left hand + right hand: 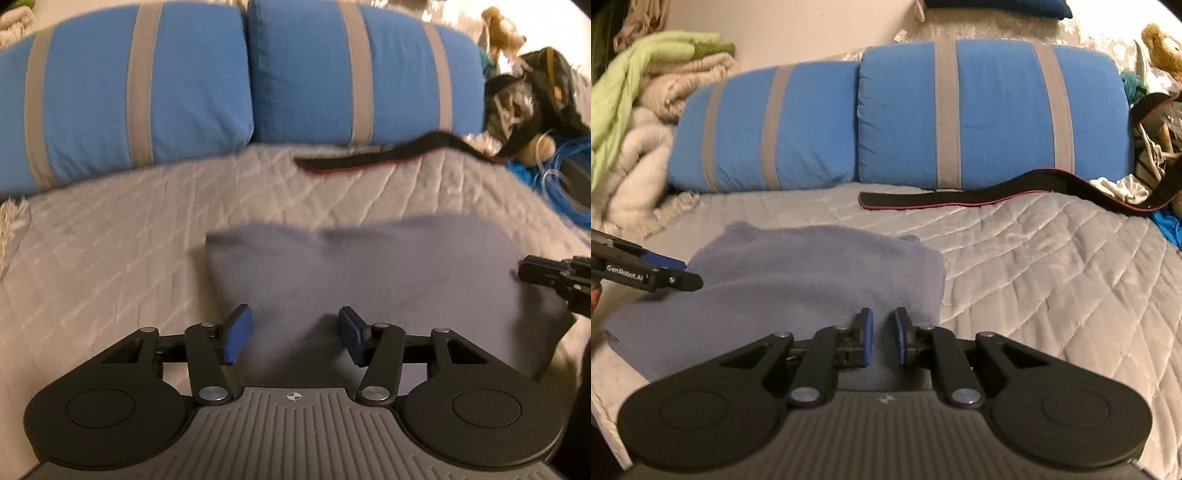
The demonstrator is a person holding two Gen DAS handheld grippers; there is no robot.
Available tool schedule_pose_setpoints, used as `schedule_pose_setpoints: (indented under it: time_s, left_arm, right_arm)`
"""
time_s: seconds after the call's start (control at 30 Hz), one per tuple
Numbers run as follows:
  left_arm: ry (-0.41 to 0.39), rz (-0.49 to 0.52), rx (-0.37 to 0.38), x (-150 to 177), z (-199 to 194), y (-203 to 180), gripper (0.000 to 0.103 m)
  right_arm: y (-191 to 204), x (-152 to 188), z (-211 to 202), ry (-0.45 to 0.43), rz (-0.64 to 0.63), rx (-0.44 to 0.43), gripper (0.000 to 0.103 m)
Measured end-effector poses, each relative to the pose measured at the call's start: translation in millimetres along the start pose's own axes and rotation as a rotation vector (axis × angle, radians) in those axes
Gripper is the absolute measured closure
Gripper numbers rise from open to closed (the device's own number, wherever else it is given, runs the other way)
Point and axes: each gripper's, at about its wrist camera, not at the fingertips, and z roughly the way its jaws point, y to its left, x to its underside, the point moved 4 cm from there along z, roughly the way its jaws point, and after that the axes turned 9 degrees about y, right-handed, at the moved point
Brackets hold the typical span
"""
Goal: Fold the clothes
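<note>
1. Grey-blue garment (798, 280): soft matt cloth, fleece-like nap.
2. Bed cover (1052, 273): quilted fabric with diamond stitching and a slight satin sheen.
3. Blue pillows (990, 118) at 12 o'clock: matt woven cloth with grey bands.
4. Black strap (960, 197): flat matt fabric with red edging.
5. Left hand-held gripper (292, 334): matt black plastic arms, dull metal rivets, blue rubbery pads (236, 334).
6. Blankets (639, 122) at 10 o'clock: fluffy, rough.

Folded garment (798, 280) lies on quilted bedspread (1052, 266), near its front edge; left gripper (292, 334) over garment's left part, right gripper (883, 334) over its right part. Behind garment, strap (979, 195) lies across bedspread, before two pillows (993, 118) set side by side. Blanket pile (639, 122) left of pillows; cluttered bag (532, 96) right of them.
</note>
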Motion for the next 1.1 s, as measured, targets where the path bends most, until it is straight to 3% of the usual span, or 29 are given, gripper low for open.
schedule_pose_setpoints:
  time_s: [0.17,0.27,0.37,0.47,0.6,0.67,0.83,0.9,1.0,1.1]
  left_arm:
    - [0.012,-0.015,0.008,7,15,4,0.051]
    - [0.0,-0.026,-0.004,6,7,2,0.052]
    - [-0.023,-0.054,0.01,10,-10,3,0.053]
    - [-0.045,-0.041,0.039,23,-27,1,0.053]
    - [-0.036,-0.021,0.035,45,-37,-3,0.052]
    - [-0.016,0.03,0.008,51,-36,-8,0.052]
    - [-0.021,0.003,0.033,42,-43,-2,0.052]
    - [-0.046,-0.005,0.035,31,-48,3,0.048]
    - [-0.089,-0.019,0.017,17,-54,13,0.034]
    - [-0.089,-0.074,0.057,7,-52,27,0.024]
  right_arm:
    - [-1,3,-6,-0.022,0.007,0.005,0.074]
    - [-3,4,-21,-0.074,0.032,0.028,0.067]
    - [-4,7,-37,-0.103,0.069,0.035,0.066]
    - [0,12,-46,-0.078,0.098,0.051,0.066]
    - [9,22,-42,0.025,0.121,0.083,0.066]
    - [13,22,-43,0.012,0.105,0.082,0.068]
    - [5,19,-50,-0.041,0.163,0.024,0.023]
    - [1,16,-50,-0.054,0.185,0.001,0.016]
    - [-9,10,-44,-0.049,0.234,-0.046,0.007]
    - [-23,3,-31,-0.012,0.31,-0.122,0.001]
